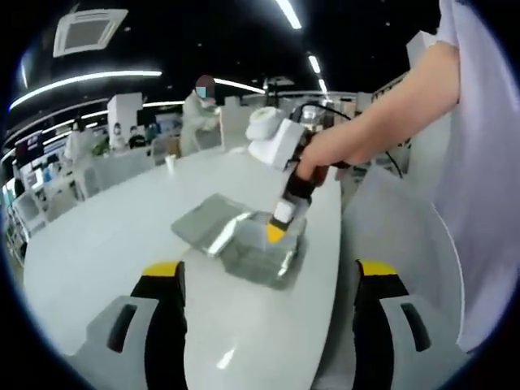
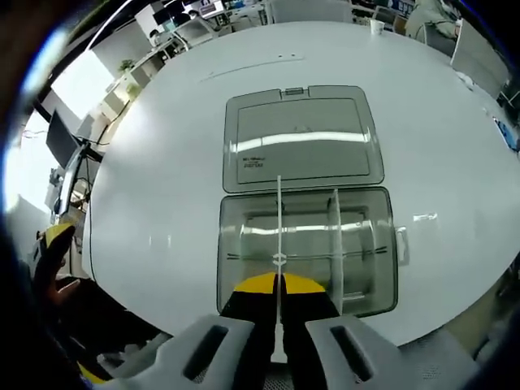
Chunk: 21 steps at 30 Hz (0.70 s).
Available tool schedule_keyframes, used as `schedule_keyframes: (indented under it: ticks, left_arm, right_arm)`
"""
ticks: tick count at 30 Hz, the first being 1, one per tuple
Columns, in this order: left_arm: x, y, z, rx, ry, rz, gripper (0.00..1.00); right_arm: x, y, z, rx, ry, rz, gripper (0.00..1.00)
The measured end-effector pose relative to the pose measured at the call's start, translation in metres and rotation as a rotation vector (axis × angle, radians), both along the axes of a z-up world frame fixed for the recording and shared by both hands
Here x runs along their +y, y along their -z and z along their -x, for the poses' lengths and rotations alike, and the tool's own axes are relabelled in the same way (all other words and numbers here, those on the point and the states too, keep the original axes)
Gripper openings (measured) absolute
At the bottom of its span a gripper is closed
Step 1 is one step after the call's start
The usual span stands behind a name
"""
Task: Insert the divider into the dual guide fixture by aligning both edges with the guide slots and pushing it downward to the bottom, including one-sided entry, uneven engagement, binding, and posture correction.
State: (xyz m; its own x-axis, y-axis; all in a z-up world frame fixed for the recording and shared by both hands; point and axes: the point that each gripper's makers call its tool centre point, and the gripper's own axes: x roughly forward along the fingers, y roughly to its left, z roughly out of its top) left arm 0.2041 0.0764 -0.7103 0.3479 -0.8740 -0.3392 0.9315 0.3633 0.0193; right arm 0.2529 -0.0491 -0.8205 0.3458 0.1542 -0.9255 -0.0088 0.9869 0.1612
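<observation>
1. Standing edge-on at six o'clock in the right gripper view, the divider (image 2: 279, 244) is being pinched between the right gripper's (image 2: 279, 305) pressed-together jaws, above the open box (image 2: 307, 248) on the table (image 2: 162, 162).
2. Entering one slot first is looking like the main risk: a slight tilt of the sheet could be enough to bind it partway down.
3. Crowding the second divider (image 2: 335, 244), already upright just beside at three o'clock, could be another risk.
4. Hanging spread and empty, the left gripper (image 1: 268, 280) is well apart from the box, so nothing is bracing it; a hard push may be sliding it.
5. Guide slots are hard to make out through the clear walls, and the divider's lower edge is hidden behind the jaws.
6. Lying flat at twelve o'clock, the lid (image 2: 302, 138) is staying out of the way.
</observation>
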Motion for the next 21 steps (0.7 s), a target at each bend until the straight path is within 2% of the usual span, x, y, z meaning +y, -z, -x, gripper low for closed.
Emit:
schedule_keyframes:
  ticks: [21]
  left_arm:
    - [0.0091, 0.0031, 0.0007, 0.034, -0.015, 0.025, 0.81]
  right_arm:
    - [-0.0003, 0.0011, 0.0003, 0.015, 0.026, 0.004, 0.0]
